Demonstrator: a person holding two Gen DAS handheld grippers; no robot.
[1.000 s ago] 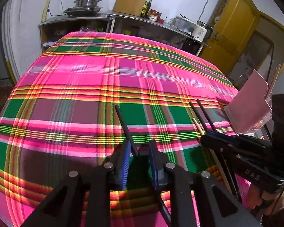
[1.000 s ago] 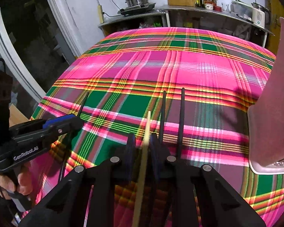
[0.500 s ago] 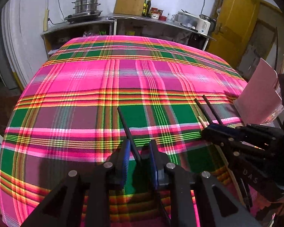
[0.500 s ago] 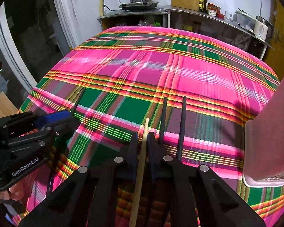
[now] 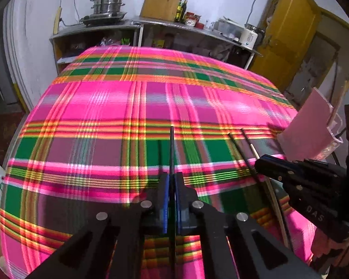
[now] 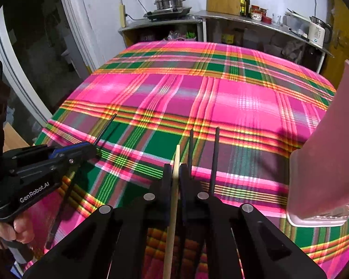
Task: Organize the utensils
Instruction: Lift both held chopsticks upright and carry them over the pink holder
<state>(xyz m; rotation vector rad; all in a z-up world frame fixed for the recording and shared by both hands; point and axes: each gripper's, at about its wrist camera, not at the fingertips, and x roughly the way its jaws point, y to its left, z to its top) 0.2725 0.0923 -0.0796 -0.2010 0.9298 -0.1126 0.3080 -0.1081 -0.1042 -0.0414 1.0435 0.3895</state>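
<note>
My left gripper (image 5: 172, 176) has its jaws closing tight on a black chopstick (image 5: 171, 148), which sticks straight out ahead over the plaid tablecloth (image 5: 118, 107). My right gripper (image 6: 176, 169) has its jaws closing on a pale wooden chopstick (image 6: 177, 155), with the pads pressed against it. Just right of it, two more black chopsticks (image 6: 191, 146) lie side by side on the cloth. In the right wrist view the left gripper (image 6: 90, 147) is at the left with its black chopstick (image 6: 105, 127). In the left wrist view the right gripper (image 5: 260, 162) is at the right.
A pink utensil holder (image 6: 325, 151) stands at the table's right edge, close to the right gripper. A person's hand (image 6: 18, 230) grips the left tool's handle. Beyond the table are shelves with a steel steamer pot (image 5: 108, 2), bottles and a kettle. A yellow door (image 5: 288, 34) is at the back right.
Both pairs of jaws have narrowed onto their chopsticks. The black chopstick in the left jaws has swung from a leftward slant to point straight ahead.
</note>
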